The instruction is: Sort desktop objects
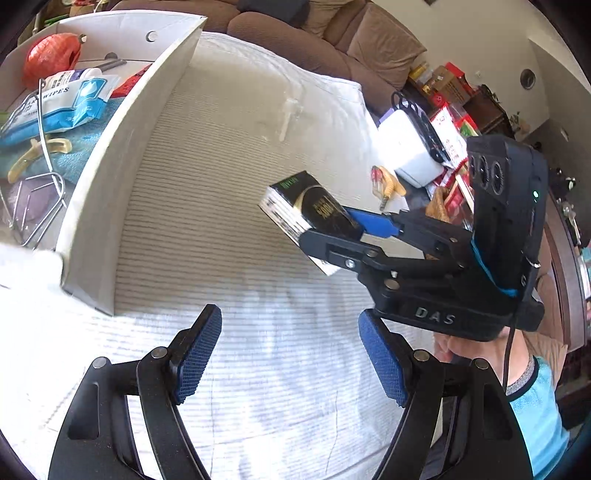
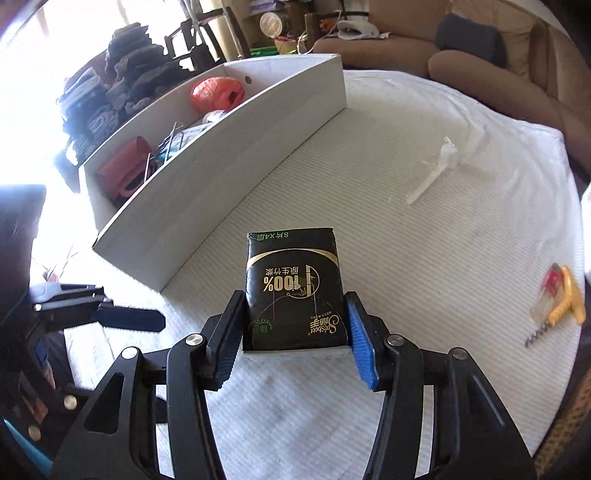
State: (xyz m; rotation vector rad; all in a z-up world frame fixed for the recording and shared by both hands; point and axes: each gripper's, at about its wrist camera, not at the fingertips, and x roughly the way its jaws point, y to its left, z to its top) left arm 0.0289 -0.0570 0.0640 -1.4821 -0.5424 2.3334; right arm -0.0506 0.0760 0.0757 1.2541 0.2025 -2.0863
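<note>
A: What lies in the background of the right wrist view?
B: A brown sofa (image 2: pixel 480 70) at one o'clock, a dark cushion (image 2: pixel 469 37) on it. Dark folded clothes (image 2: pixel 122 74) are stacked at ten, with a round tub (image 2: pixel 274 23) at twelve.
A: And in the left wrist view?
B: Red boxes (image 1: pixel 450 83) at two, and a white appliance (image 1: pixel 410 151) just below them.

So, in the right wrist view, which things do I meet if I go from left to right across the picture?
Left gripper → white box → black tissue pack held in the right gripper → white plastic piece → yellow corkscrew.
</note>
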